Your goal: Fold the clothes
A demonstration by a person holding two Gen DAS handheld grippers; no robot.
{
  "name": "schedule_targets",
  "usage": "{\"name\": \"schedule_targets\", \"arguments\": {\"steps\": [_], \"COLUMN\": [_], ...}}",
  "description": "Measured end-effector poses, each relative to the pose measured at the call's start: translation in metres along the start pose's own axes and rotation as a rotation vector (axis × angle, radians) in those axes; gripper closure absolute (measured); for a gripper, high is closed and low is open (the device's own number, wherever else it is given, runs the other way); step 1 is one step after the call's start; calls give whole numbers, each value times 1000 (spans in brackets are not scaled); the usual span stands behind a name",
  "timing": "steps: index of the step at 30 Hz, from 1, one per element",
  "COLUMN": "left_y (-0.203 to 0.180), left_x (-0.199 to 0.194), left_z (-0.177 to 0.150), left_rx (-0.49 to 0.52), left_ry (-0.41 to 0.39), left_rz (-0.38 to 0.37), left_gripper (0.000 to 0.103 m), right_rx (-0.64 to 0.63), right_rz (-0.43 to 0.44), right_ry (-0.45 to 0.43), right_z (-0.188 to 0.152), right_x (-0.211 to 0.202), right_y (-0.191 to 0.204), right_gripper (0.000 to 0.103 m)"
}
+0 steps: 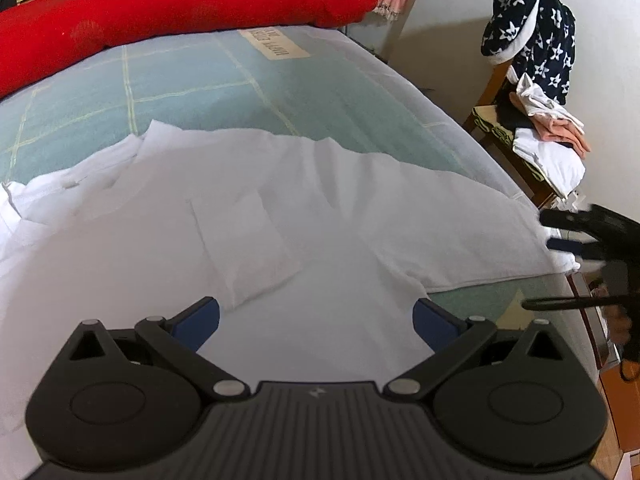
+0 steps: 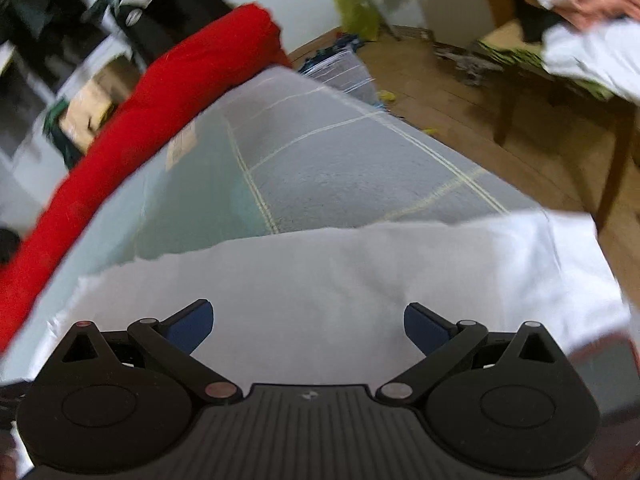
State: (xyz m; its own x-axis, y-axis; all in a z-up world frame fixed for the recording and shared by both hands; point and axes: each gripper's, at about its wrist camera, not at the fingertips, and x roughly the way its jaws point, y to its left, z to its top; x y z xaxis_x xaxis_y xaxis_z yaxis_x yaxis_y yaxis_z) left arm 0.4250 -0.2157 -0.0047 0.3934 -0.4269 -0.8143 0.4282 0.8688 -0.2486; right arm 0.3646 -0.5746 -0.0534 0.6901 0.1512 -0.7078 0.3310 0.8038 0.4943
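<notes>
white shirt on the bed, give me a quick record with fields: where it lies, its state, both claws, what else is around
garment: white shirt with a chest pocket
where: spread on a green checked mattress
state: flat, not yet folded
left claw: open, over the shirt body
right claw: open, at the sleeve end
behind: red blanket
beside bed: chair piled with clothes

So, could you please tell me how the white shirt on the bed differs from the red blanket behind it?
The white shirt lies spread out flat and thin, chest pocket up, near the left gripper; the red blanket is bunched into a thick roll along the far edge of the bed. The shirt is under both open grippers; the blanket is away from them. Both rest on the bed.
</notes>
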Motion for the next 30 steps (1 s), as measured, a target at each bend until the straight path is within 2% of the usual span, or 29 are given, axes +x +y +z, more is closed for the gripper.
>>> {"name": "schedule_targets", "arguments": {"steps": [6, 10, 15, 21, 30], "left_y": [3, 2, -1, 0, -1], "left_x": [2, 6, 11, 15, 19], "left_z": [1, 0, -1, 1, 2], "left_rx": [-12, -12, -5, -17, 1], "left_ry": [19, 34, 40, 34, 43], "left_rz": [-18, -34, -46, -59, -75], "left_gripper": [1, 1, 1, 1, 1], "right_rx": [322, 548, 781, 885, 876], "right_rz": [79, 103, 148, 125, 132], "right_ry": [-45, -68, -162, -251, -358], "right_z": [-31, -48, -58, -57, -34], "right_x": [-33, -26, -17, -3, 25], "right_y": [-31, -57, -75, -73, -70], "right_gripper": [0, 0, 0, 0, 0]}}
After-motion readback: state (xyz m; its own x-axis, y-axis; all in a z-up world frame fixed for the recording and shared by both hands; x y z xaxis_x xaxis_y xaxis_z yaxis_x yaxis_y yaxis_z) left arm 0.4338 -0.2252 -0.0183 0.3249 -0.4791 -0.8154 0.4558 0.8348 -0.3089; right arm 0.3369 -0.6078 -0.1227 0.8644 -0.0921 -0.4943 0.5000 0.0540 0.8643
